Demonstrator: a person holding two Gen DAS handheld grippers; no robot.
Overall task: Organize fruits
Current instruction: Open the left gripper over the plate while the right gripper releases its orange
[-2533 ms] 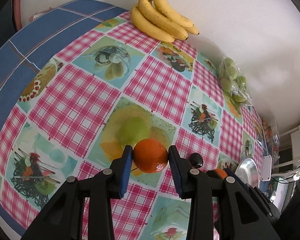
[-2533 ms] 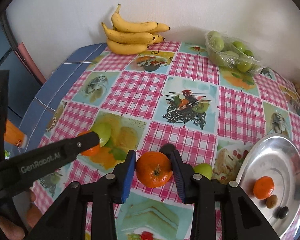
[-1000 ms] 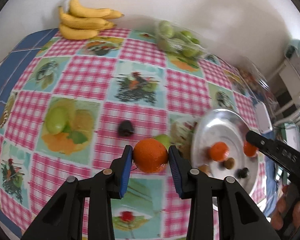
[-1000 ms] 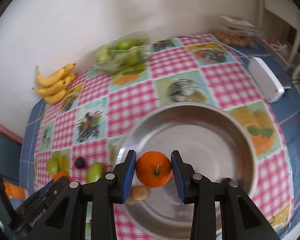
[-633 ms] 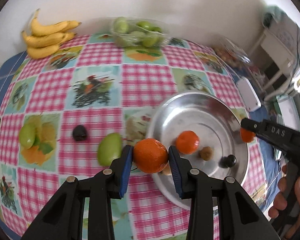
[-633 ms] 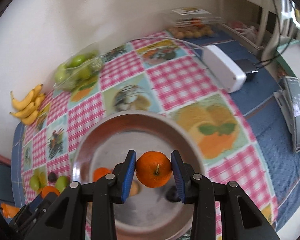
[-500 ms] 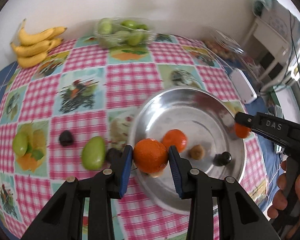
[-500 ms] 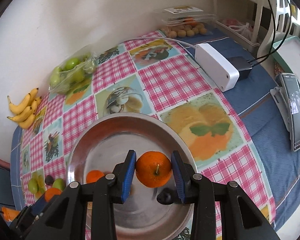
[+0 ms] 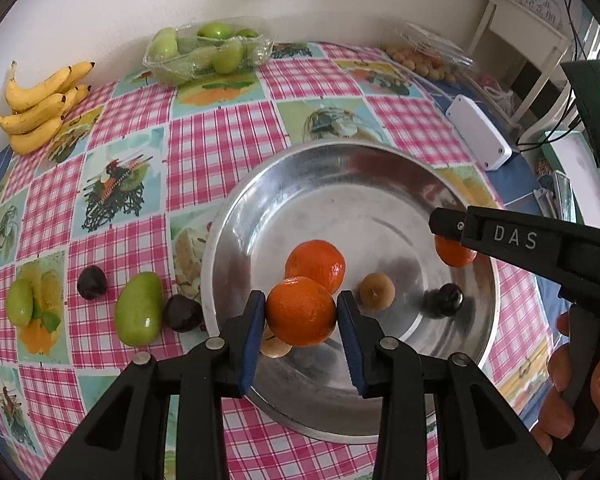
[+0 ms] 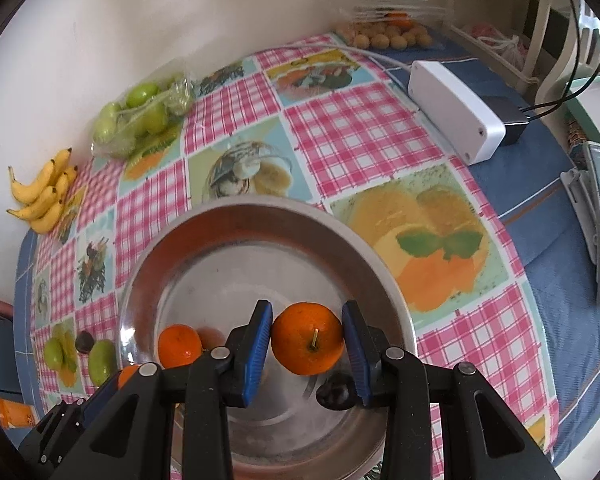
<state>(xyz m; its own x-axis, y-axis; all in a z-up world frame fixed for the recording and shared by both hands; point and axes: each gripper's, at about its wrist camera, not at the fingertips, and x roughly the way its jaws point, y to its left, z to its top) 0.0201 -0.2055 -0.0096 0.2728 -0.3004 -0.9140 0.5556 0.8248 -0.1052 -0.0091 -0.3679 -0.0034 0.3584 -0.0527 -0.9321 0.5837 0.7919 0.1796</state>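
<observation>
Orange mandarins sit clamped in both the left gripper (image 9: pixel 302 322) and right gripper (image 10: pixel 307 346) above the round steel tray (image 9: pixel 235 216); next, lower and release into bare metal.

Lettering: "DAS", white capitals
Stands on: the black arm of the right gripper (image 9: pixel 452 240), near its tip

Both wrist views look steeply down, close over the shared metal plate (image 9: pixel 227 240).
</observation>
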